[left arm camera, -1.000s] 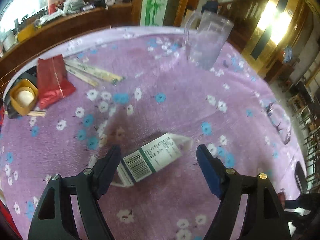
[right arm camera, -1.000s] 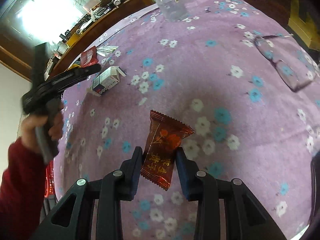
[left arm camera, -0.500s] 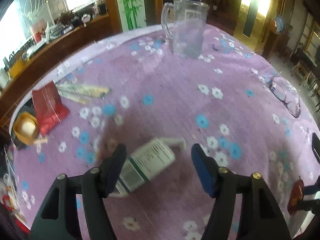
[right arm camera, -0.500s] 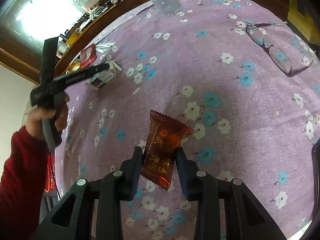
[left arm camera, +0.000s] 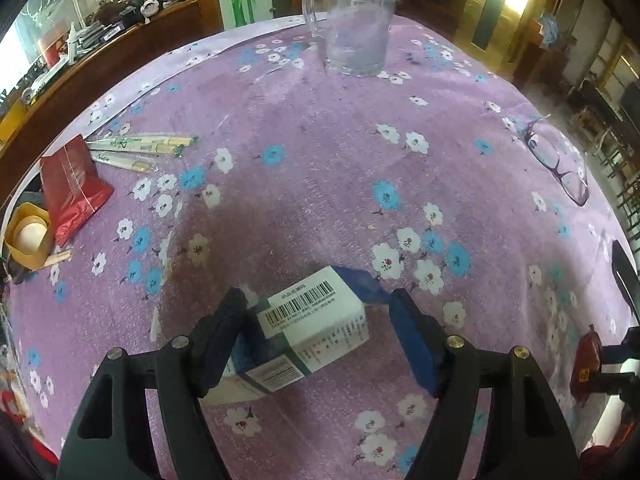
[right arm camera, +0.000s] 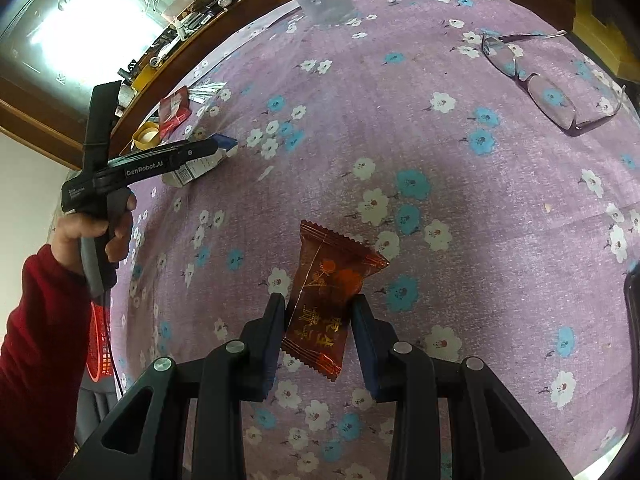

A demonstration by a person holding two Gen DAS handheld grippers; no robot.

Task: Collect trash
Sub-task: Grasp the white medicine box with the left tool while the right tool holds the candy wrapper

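A white and teal carton [left arm camera: 308, 330] with a barcode lies on the purple flowered tablecloth [left arm camera: 320, 160]. My left gripper [left arm camera: 316, 320] is open around it, the left finger touching its end, the right finger apart from it. The carton also shows in the right wrist view [right arm camera: 200, 162], partly behind the left gripper [right arm camera: 212, 148]. My right gripper [right arm camera: 318, 320] is shut on a brown candy wrapper [right arm camera: 330, 292] and holds it above the cloth. That wrapper shows at the right edge of the left wrist view [left arm camera: 585, 364].
A red packet [left arm camera: 72, 184], wrapped chopsticks [left arm camera: 140, 146] and a yellow cup [left arm camera: 26, 236] lie at the left. A clear glass mug [left arm camera: 358, 20] stands at the far side. Eyeglasses [right arm camera: 540, 84] lie at the right. A red basket [right arm camera: 100, 340] stands beside the table.
My left gripper has moved in around the carton, which now lies turned with its barcode up between the fingers. The right gripper has kept hold of the candy wrapper and drawn back slightly.
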